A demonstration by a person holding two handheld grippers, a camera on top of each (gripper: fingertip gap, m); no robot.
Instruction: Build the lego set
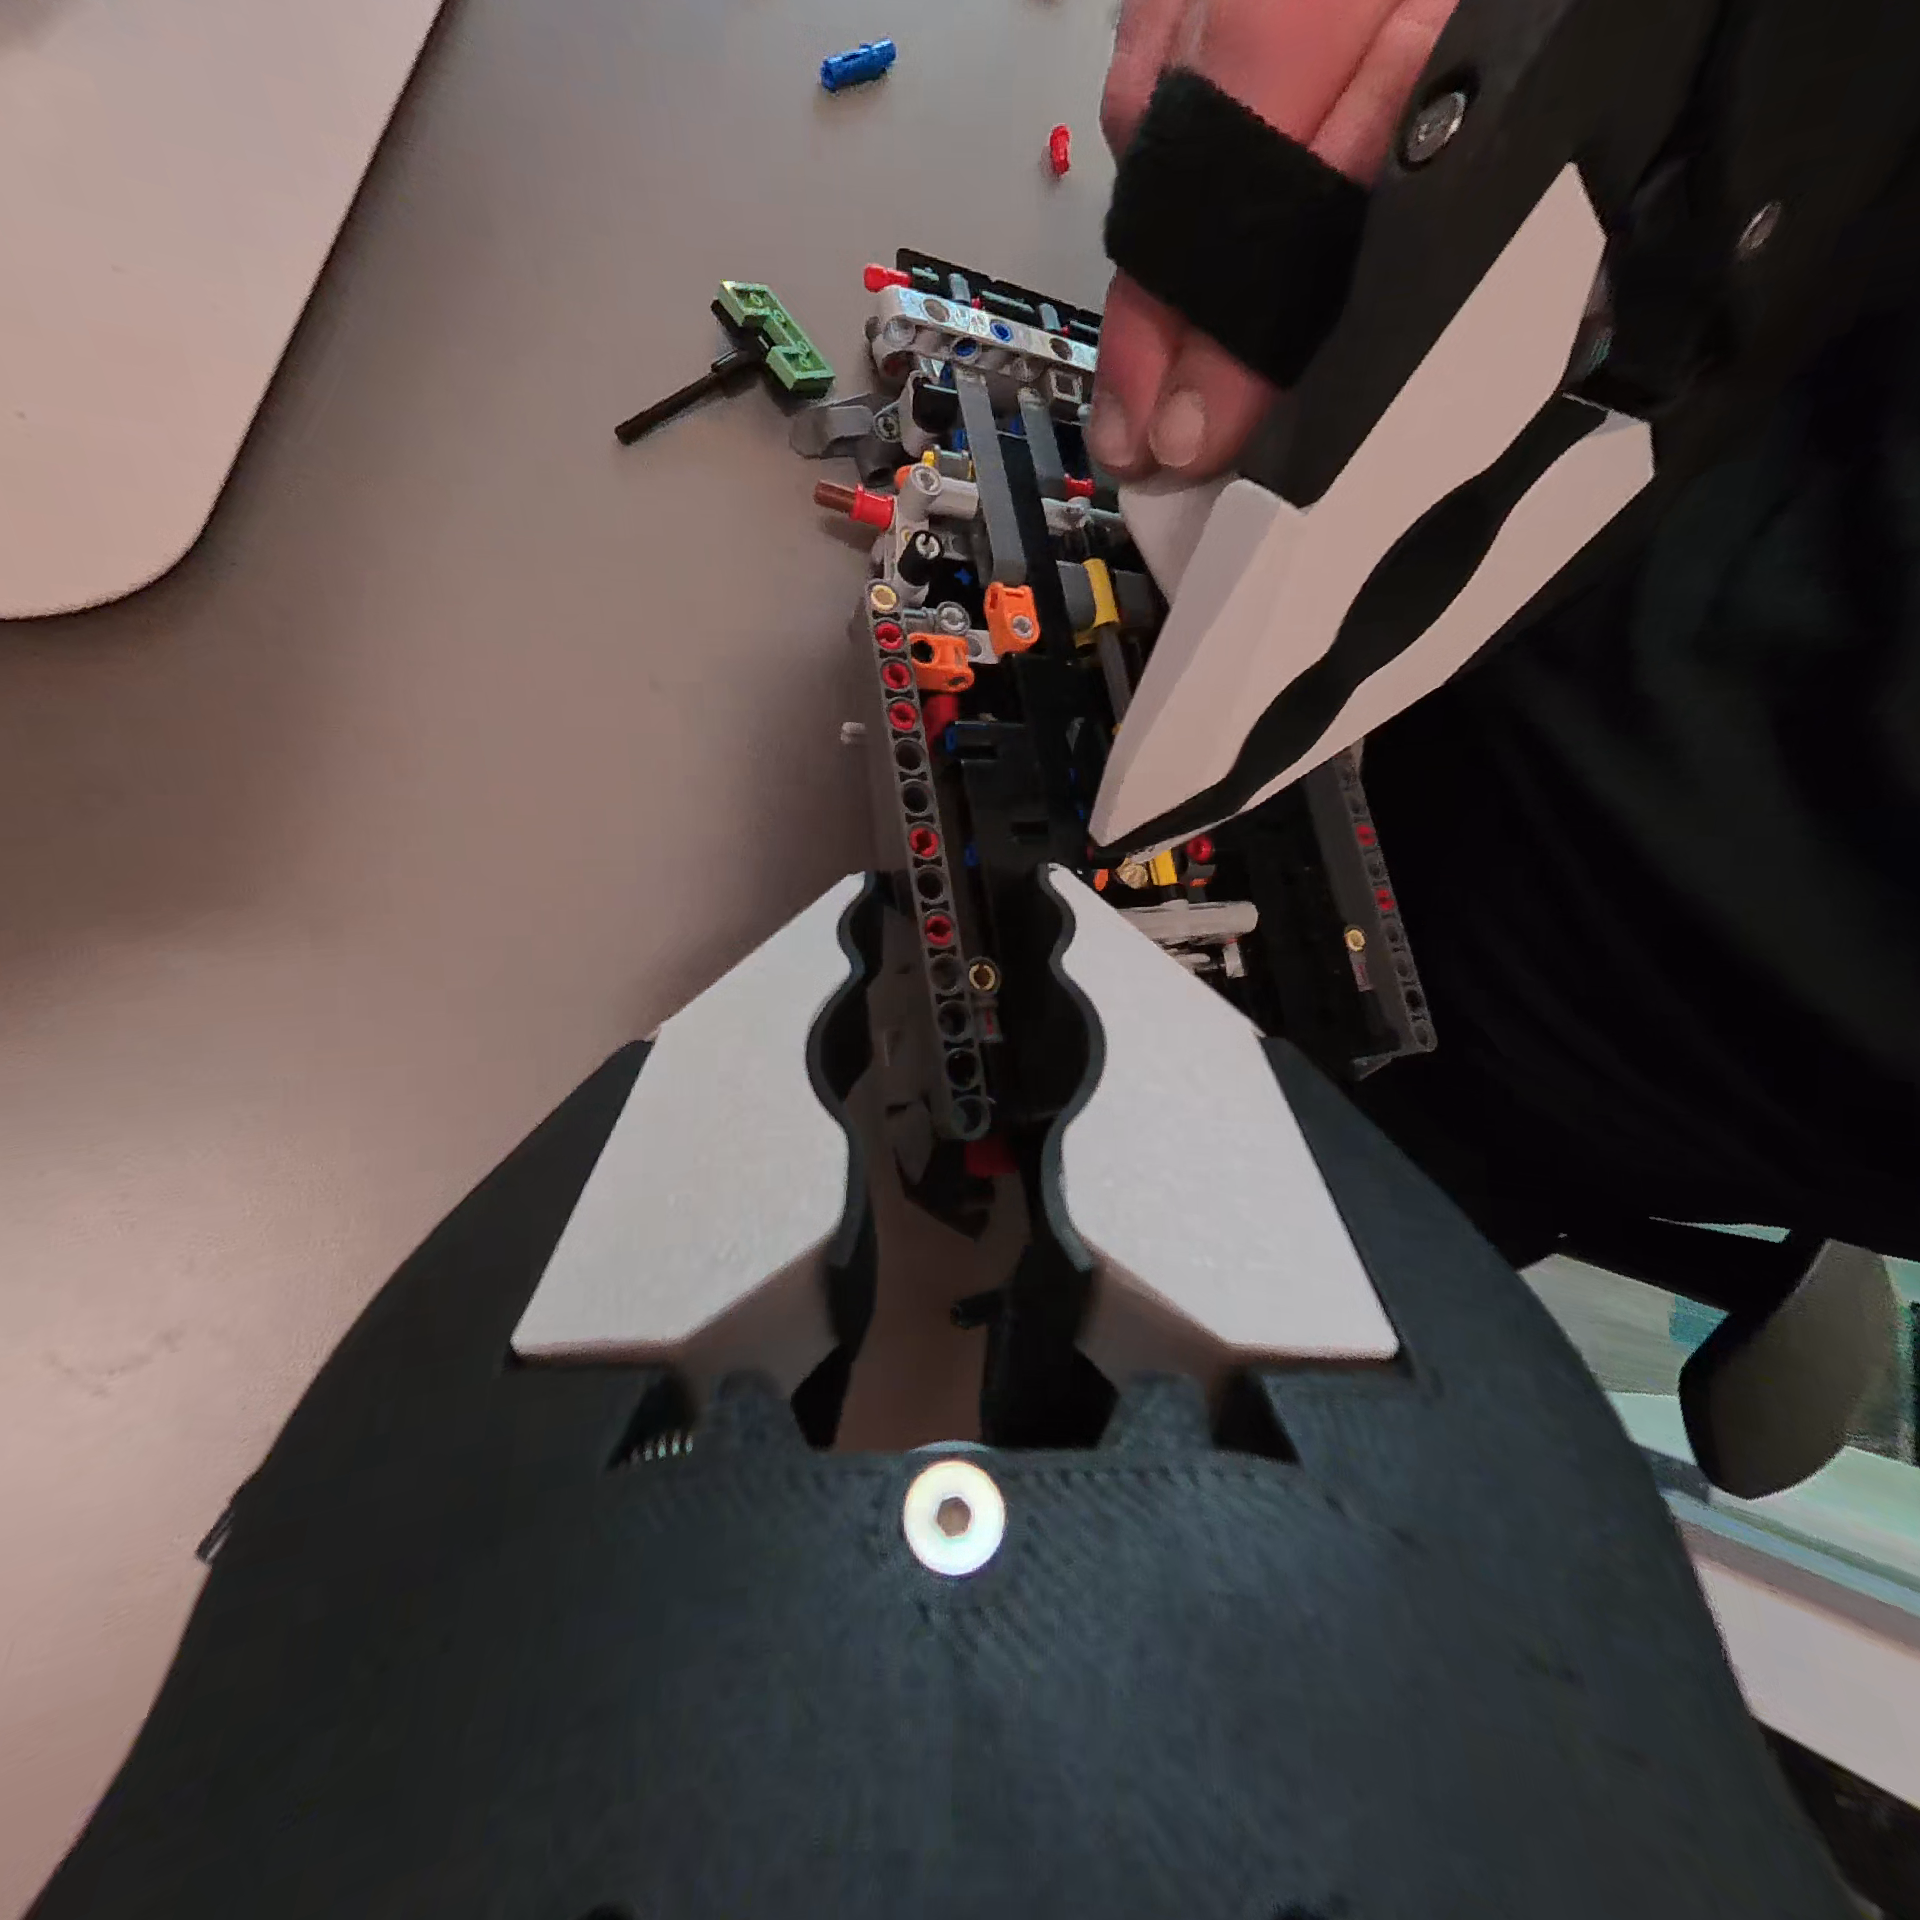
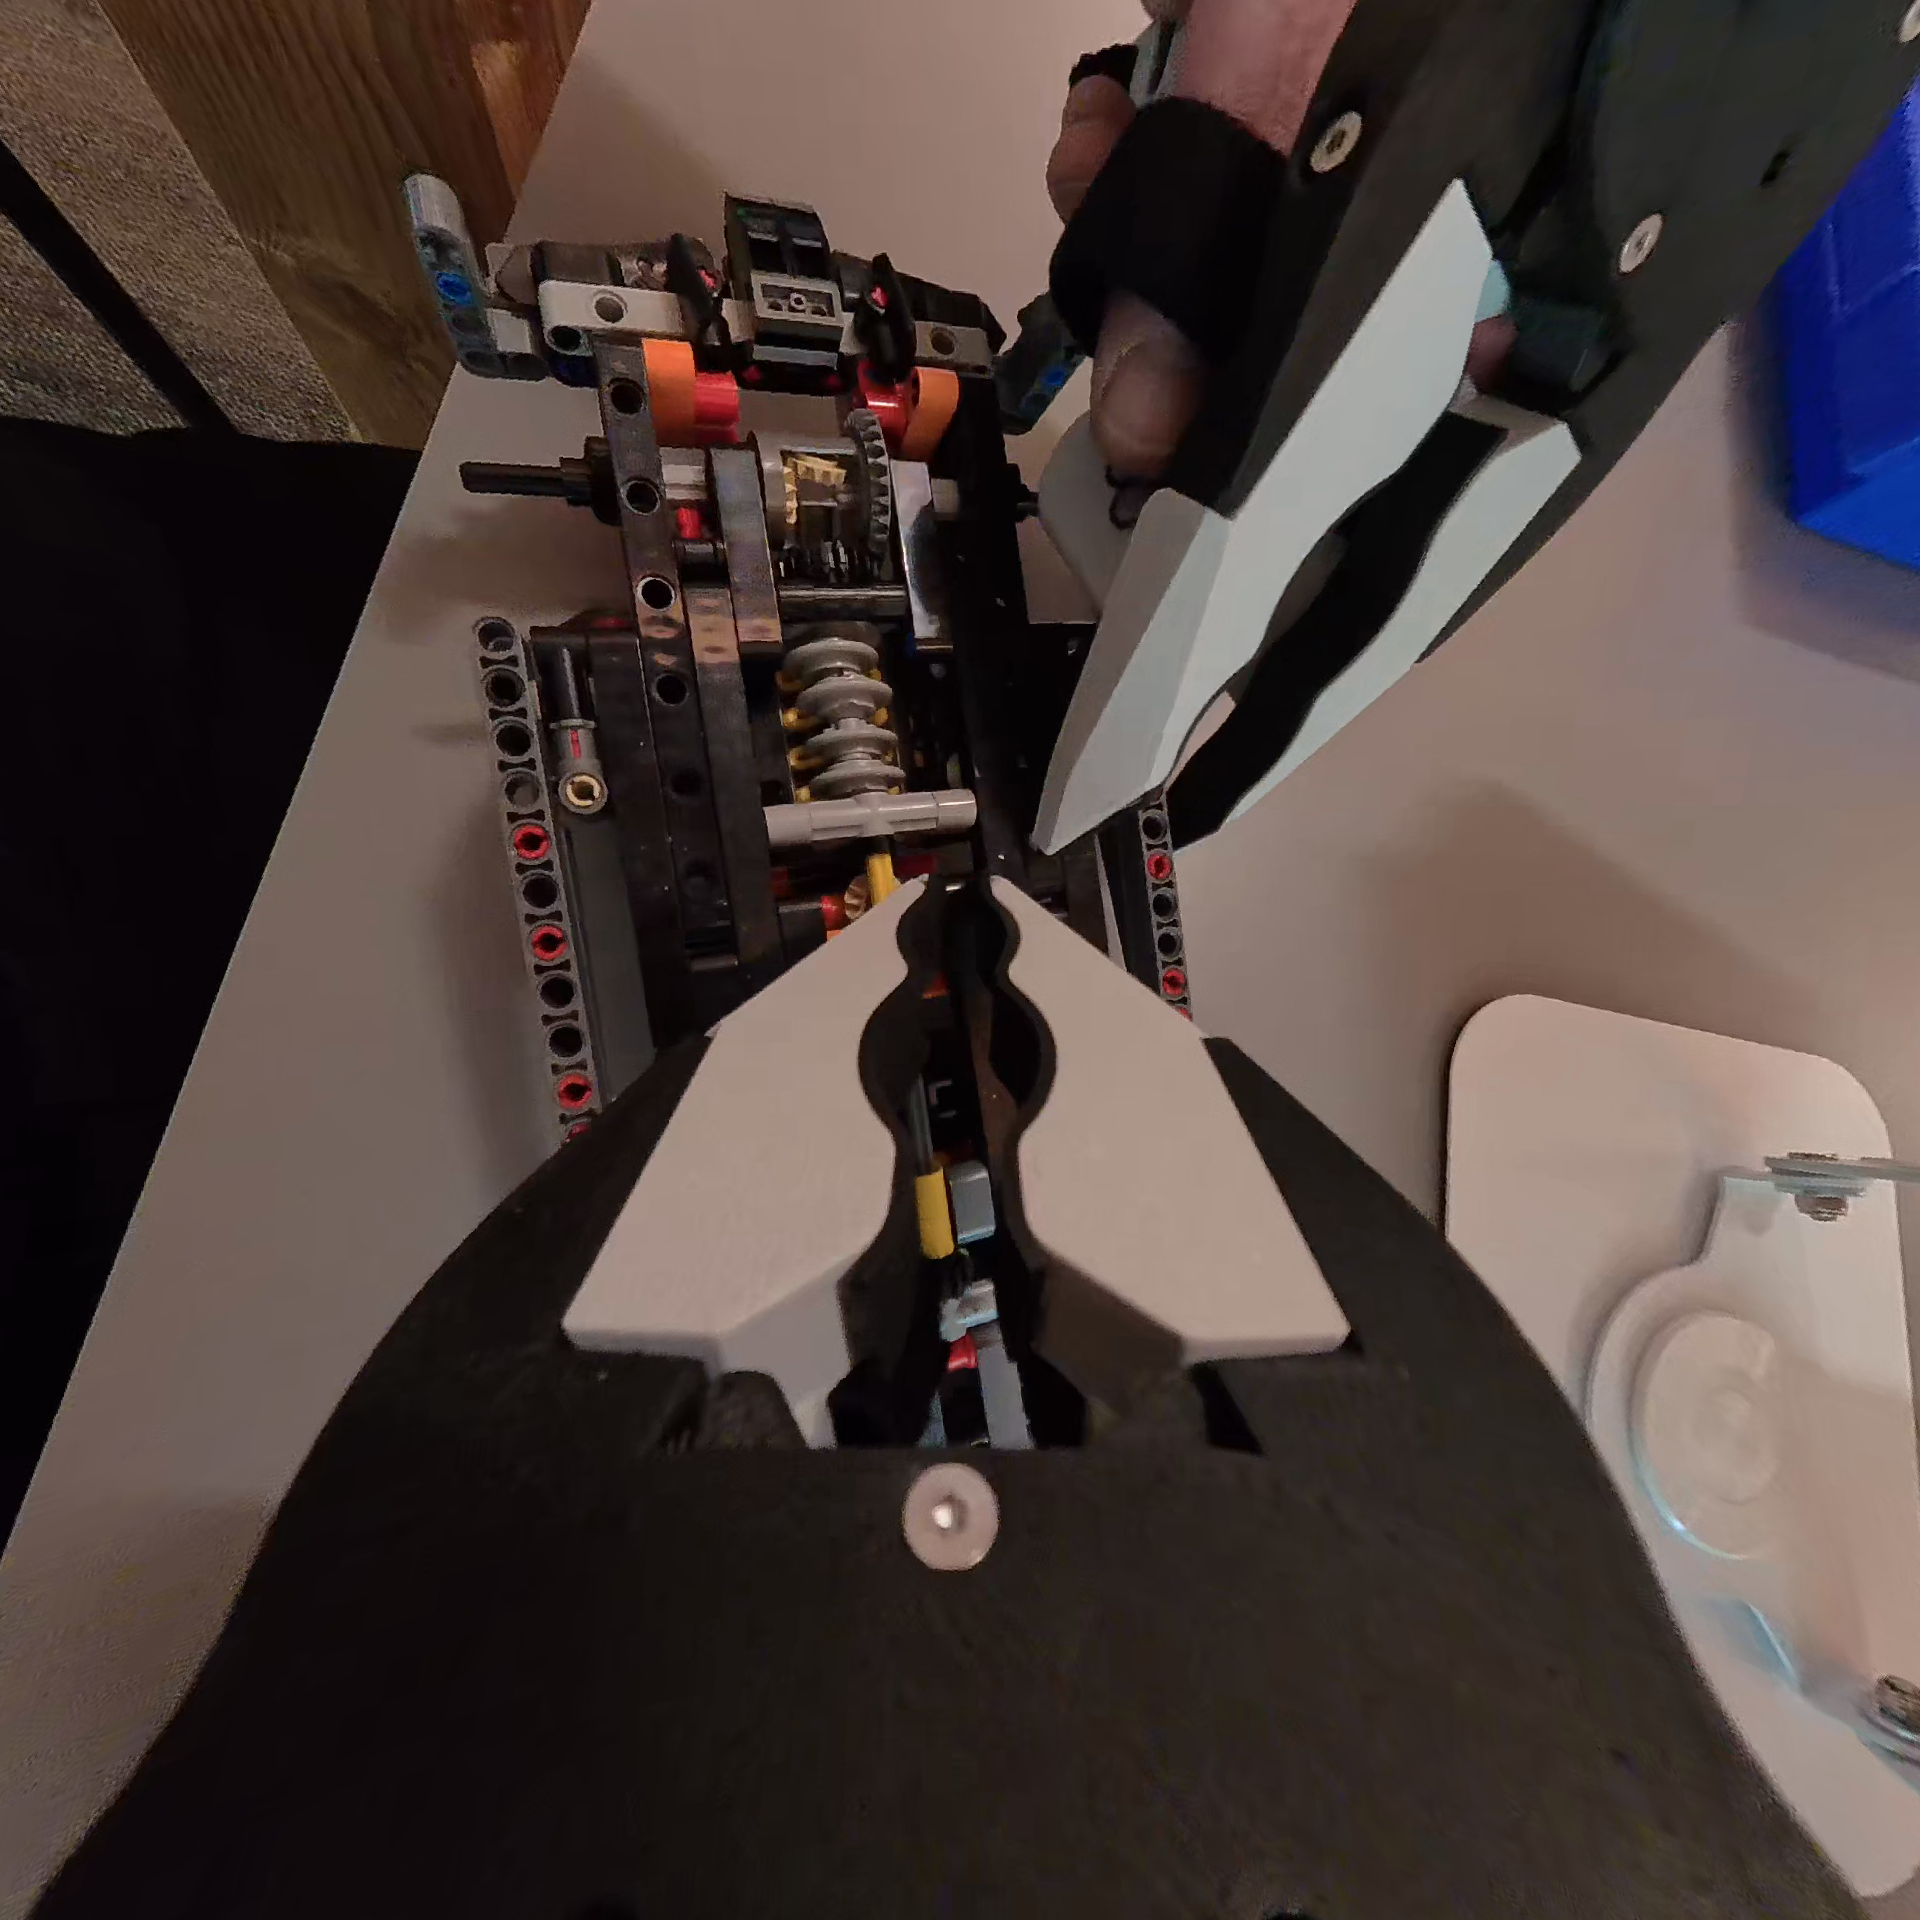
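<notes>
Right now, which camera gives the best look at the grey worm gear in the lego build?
The right wrist view. There the grey worm gear sits in plain sight in the middle of the lego build, just beyond the right gripper fingers. The left wrist view sees the build side-on, and the gear cannot be made out.

Pale tabletop [image 2: 1455, 831] beside wooden panel [image 2: 312, 156], grey carpet [image 2: 62, 156], warm dim light.

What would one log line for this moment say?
stage: lego model mid-build on table | left gripper: straddles grey side beam, grip unclear | right gripper: pinched on thin black axle over model centre
</notes>
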